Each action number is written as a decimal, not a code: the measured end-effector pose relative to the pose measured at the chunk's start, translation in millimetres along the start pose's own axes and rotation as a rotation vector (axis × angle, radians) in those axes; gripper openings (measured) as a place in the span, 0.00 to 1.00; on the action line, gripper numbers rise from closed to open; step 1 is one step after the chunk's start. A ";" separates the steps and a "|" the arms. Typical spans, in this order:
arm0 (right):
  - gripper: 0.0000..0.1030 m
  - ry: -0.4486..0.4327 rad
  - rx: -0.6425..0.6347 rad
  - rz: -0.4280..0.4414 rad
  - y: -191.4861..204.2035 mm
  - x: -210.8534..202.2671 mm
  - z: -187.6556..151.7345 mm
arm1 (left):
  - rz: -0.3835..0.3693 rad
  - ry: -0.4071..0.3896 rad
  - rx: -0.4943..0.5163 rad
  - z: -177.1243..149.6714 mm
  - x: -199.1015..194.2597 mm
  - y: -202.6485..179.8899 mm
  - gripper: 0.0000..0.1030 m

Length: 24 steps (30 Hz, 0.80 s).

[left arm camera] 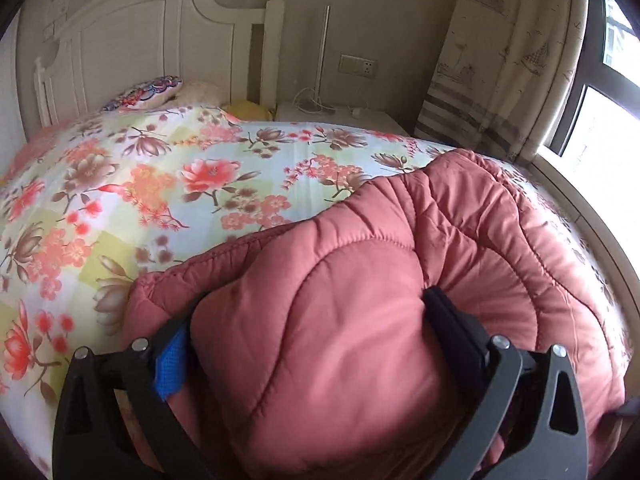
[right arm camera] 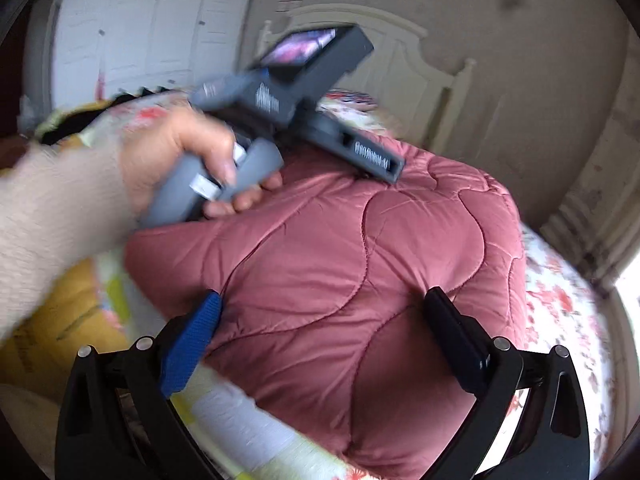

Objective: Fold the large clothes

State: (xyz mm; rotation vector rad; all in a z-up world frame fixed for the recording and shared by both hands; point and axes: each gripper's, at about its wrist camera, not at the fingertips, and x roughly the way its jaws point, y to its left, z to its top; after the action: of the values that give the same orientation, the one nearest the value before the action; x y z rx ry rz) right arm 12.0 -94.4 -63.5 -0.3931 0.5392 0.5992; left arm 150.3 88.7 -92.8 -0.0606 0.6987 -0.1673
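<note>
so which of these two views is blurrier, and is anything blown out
Right wrist view is blurrier: the hand and the left gripper's body it holds smear with motion, as does the floral bedding. Left wrist view is mostly sharp on the pink quilted coat; its window at the right edge is blown out white.

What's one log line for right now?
stage: folding | pink coat: bunched on bed | left hand-held gripper: open, over coat | right hand-held gripper: open, over coat
</note>
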 end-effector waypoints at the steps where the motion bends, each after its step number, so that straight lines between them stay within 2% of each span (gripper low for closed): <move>1: 0.90 -0.018 0.020 0.024 -8.4 -9.5 6.7 | 0.004 -0.003 0.002 -0.2 0.5 -0.1 0.98; 2: 0.90 -0.037 0.034 0.018 -16.5 -17.3 11.3 | 0.005 -0.004 0.001 -0.2 1.2 0.1 0.98; 5: 0.86 -0.123 0.099 -0.080 -62.8 -40.9 35.5 | 0.003 -0.003 0.001 0.7 -0.5 -1.3 0.98; 6: 0.81 -0.148 0.148 -0.098 -82.5 -44.8 44.2 | 0.004 -0.003 0.002 -0.1 -1.0 -2.4 0.98; 9: 0.78 -0.174 0.306 -0.099 -131.7 -37.0 59.5 | 0.004 -0.005 0.000 0.8 -0.5 -0.4 0.98; 11: 0.78 -0.128 0.381 -0.083 -156.3 -12.2 58.7 | 0.004 -0.004 0.002 1.1 -0.2 0.0 0.98; 13: 0.78 0.010 0.406 -0.056 -167.6 28.6 45.1 | 0.040 -0.001 -0.002 0.1 0.0 -0.2 0.98; 14: 0.78 0.147 0.400 -0.043 -165.2 64.4 30.0 | 0.043 0.000 0.000 0.4 -1.9 -0.8 0.98; 15: 0.81 0.165 0.418 -0.024 -163.1 78.7 17.4 | 0.039 -0.005 -0.001 0.0 -2.7 0.2 0.98; 16: 0.81 0.122 0.459 -0.007 -165.8 80.8 8.9 | 0.040 -0.008 -0.001 2.0 -2.9 3.0 0.98; 19: 0.81 0.120 0.528 0.030 -175.5 75.1 5.4 | 0.052 -0.014 0.008 2.6 -3.6 1.9 0.98; 22: 0.80 0.115 0.419 -0.045 -169.1 63.3 26.8 | 0.046 -0.019 -0.001 2.3 -4.6 3.8 0.98; 24: 0.78 0.069 0.389 -0.103 -171.2 53.1 47.9 | 0.044 -0.020 -0.003 1.7 -5.2 4.0 0.98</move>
State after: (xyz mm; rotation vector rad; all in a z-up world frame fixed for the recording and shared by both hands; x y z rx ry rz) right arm 172.6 -178.3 -23.5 -0.0725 0.6813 0.3709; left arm 148.1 93.5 -88.6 -0.0499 0.6800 -0.1235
